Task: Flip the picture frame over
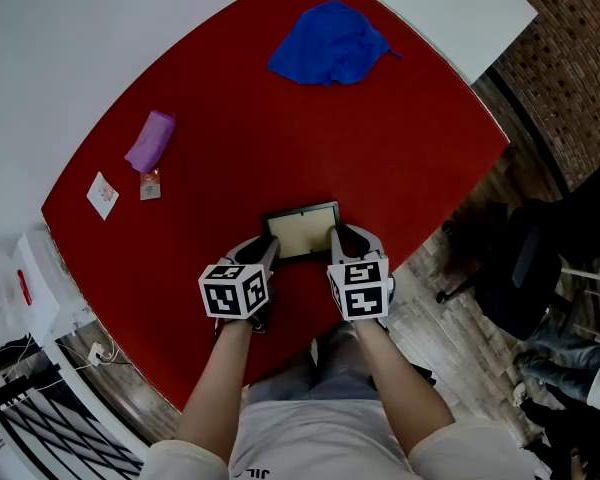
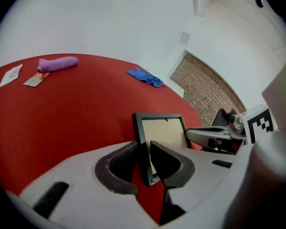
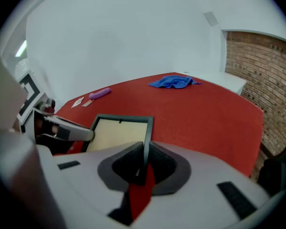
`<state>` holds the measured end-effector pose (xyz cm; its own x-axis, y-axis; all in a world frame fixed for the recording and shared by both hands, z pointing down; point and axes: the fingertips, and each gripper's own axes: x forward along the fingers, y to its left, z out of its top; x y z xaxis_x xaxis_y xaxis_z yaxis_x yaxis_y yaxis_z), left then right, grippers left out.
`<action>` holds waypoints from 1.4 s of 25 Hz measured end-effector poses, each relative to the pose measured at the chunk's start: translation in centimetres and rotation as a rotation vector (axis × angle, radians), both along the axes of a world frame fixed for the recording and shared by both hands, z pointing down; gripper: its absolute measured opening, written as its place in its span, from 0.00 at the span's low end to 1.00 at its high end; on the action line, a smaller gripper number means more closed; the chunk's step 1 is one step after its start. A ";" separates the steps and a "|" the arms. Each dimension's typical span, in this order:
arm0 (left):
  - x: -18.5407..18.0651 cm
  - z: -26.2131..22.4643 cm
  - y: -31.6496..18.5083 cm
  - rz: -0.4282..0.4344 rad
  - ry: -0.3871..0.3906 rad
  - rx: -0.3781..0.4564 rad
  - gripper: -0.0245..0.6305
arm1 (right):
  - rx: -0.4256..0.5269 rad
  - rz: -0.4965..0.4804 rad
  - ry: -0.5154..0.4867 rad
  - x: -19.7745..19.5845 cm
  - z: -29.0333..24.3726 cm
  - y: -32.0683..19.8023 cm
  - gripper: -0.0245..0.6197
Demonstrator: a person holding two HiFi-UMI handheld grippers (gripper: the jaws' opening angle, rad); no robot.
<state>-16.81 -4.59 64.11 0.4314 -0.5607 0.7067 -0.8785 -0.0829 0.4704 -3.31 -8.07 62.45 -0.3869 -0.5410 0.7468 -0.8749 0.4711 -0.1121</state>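
Note:
A black picture frame [image 1: 302,230] with a beige panel facing up sits at the near edge of the red table [image 1: 230,98], between my two grippers. In the left gripper view the frame's [image 2: 162,130] left edge stands between the jaws of my left gripper [image 2: 144,159], with a sliver of red showing beside it, so the pads look slack on it. In the right gripper view my right gripper [image 3: 145,159] is shut on the frame's [image 3: 121,132] right edge. From the head view the left gripper [image 1: 268,253] and right gripper [image 1: 340,240] flank the frame's near corners.
A blue cloth [image 1: 330,43] lies at the far side of the table. A purple roll [image 1: 150,140], a small packet [image 1: 150,184] and a white card [image 1: 102,194] lie at the left. A dark chair [image 1: 520,268] stands on the wooden floor to the right.

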 end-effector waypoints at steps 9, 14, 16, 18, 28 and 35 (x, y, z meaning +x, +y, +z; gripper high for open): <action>0.4 0.7 -0.6 -0.004 -0.059 0.000 0.14 | -0.018 0.016 0.012 0.9 0.5 0.3 0.10; 0.6 1.2 -0.9 -0.011 -0.052 -0.016 0.14 | -0.053 0.025 -0.002 1.2 1.6 0.2 0.10; 0.7 1.2 -1.0 -0.014 -0.052 -0.019 0.14 | -0.062 0.027 -0.015 1.3 1.9 0.3 0.10; 0.7 1.1 -1.0 -0.012 -0.054 -0.019 0.14 | -0.064 0.023 -0.025 1.3 1.9 0.2 0.10; -0.3 -0.4 -1.7 -0.042 -0.097 0.034 0.14 | -0.014 -0.015 -0.055 1.0 0.9 0.2 0.20; -1.1 -4.8 0.2 -0.006 -0.208 0.118 0.05 | 0.077 -0.122 -0.063 0.7 -3.9 1.6 0.17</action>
<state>-17.95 -4.44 59.31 0.2798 -0.6471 0.7092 -0.9561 -0.1209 0.2669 -2.64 -6.42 58.59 -0.4984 -0.5418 0.6768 -0.8029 0.5830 -0.1245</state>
